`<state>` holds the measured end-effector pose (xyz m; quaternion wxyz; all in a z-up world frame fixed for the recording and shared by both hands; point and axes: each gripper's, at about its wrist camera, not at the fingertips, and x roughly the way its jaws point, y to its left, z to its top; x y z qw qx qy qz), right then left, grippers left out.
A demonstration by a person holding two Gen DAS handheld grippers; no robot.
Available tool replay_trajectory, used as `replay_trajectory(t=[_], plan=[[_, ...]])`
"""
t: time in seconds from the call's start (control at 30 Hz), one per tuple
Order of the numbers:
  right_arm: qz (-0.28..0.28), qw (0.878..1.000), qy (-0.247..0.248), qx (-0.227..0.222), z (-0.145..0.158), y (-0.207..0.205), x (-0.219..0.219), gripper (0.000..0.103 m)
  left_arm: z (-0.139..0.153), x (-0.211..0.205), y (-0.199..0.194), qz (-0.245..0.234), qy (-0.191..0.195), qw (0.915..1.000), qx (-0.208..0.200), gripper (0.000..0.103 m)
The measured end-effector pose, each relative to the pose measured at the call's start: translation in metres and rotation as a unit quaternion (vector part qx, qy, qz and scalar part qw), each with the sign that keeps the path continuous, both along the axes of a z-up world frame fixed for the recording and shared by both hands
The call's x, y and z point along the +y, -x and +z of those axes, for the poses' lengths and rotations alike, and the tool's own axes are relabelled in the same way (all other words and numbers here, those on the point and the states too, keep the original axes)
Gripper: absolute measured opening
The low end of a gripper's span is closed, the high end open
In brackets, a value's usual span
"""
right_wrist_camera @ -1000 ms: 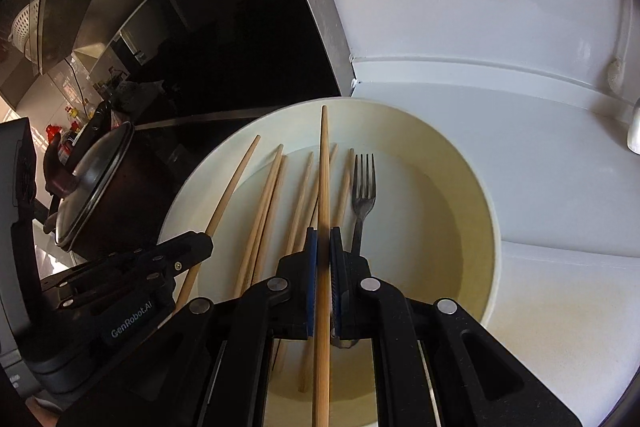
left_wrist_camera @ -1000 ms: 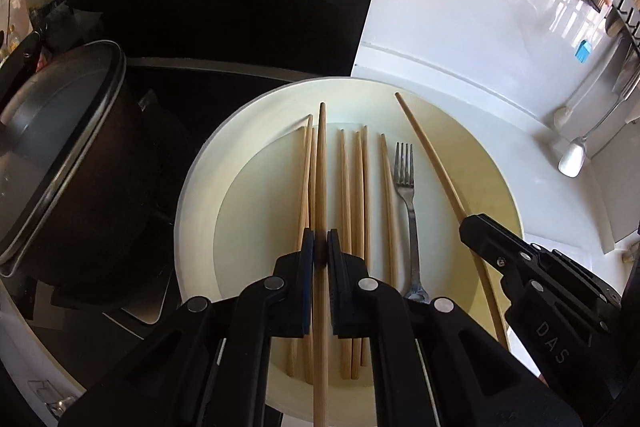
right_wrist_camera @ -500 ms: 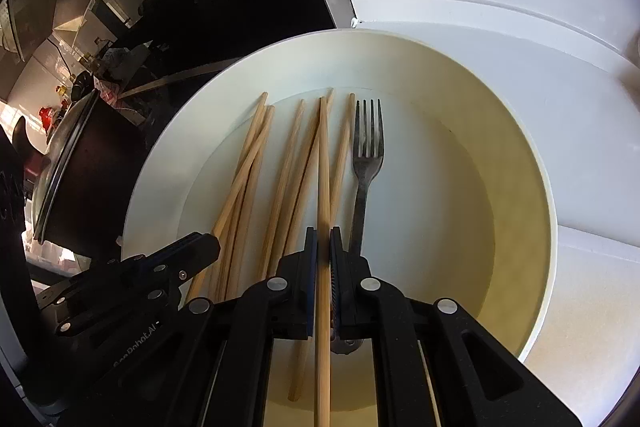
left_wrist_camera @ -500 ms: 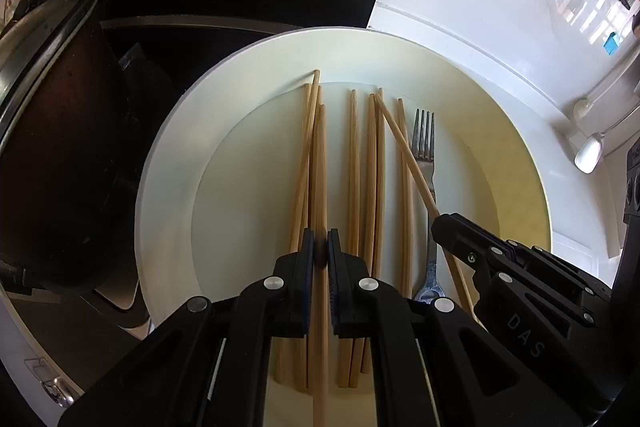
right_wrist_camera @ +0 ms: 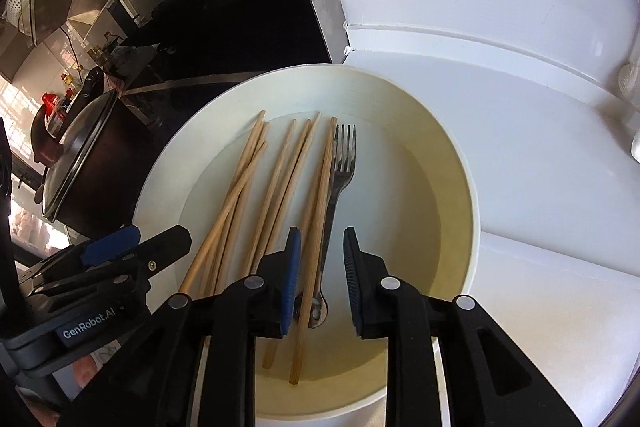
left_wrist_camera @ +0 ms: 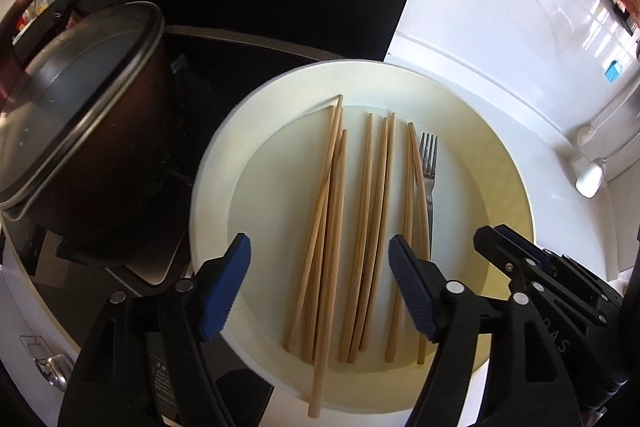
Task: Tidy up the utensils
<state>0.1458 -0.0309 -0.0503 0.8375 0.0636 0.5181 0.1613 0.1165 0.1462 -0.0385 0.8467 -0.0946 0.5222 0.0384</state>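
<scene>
Two grippers poised over one cream plate (left_wrist_camera: 516, 187), both with jaws apart and nothing between the pads. Nearest the lens, left gripper (left_wrist_camera: 319, 287) spread wide above the plate's near rim, straddling the butt ends of the chopsticks (left_wrist_camera: 362, 227); right gripper (right_wrist_camera: 318, 273) parted more narrowly, hovering over the fork (right_wrist_camera: 340, 179) handle and the chopstick just beside it. No contact visible between pads and wood in either view.

Across the plate's flat centre, roughly eight or nine wooden chopsticks laid lengthwise, tips toward the far rim: a loose bunch crossing one another on the plate's left part, a straighter group in the middle, a last pair touching the fork on its left. One long stick (left_wrist_camera: 326, 307) jutting past the plate's near rim. Fork resting tines-away, right of all the wood.

Step in hand, by appearance: setting-down stage, sticks delivered to the plate and jaws free. Next move likely a tidy-up or a fresh pick — squaring the crossed left bunch, drawing in the overhanging stick, calling for a low, careful closure on one thin stick without dragging its neighbours.

Beyond the plate's left rim, dark lidded pot (left_wrist_camera: 80, 131) on a black hob; beyond its far and right rim, white counter (right_wrist_camera: 520, 107).
</scene>
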Motion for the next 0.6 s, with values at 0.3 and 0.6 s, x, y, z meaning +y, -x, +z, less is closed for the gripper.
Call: replay_trajectory(t=[0.3, 0.6], plan=[[0.007, 1.000, 0.003, -0.007, 0.018, 0.019, -0.012, 0.038, 0.016, -0.003, 0.018, 0.019, -0.004, 0.9998, 0.002, 0.087], [0.013, 1.000, 0.011, -0.023, 0.034, 0.031, -0.019, 0.044, 0.030, -0.012, 0.029, 0.017, -0.022, 0.9996, -0.007, 0.089]])
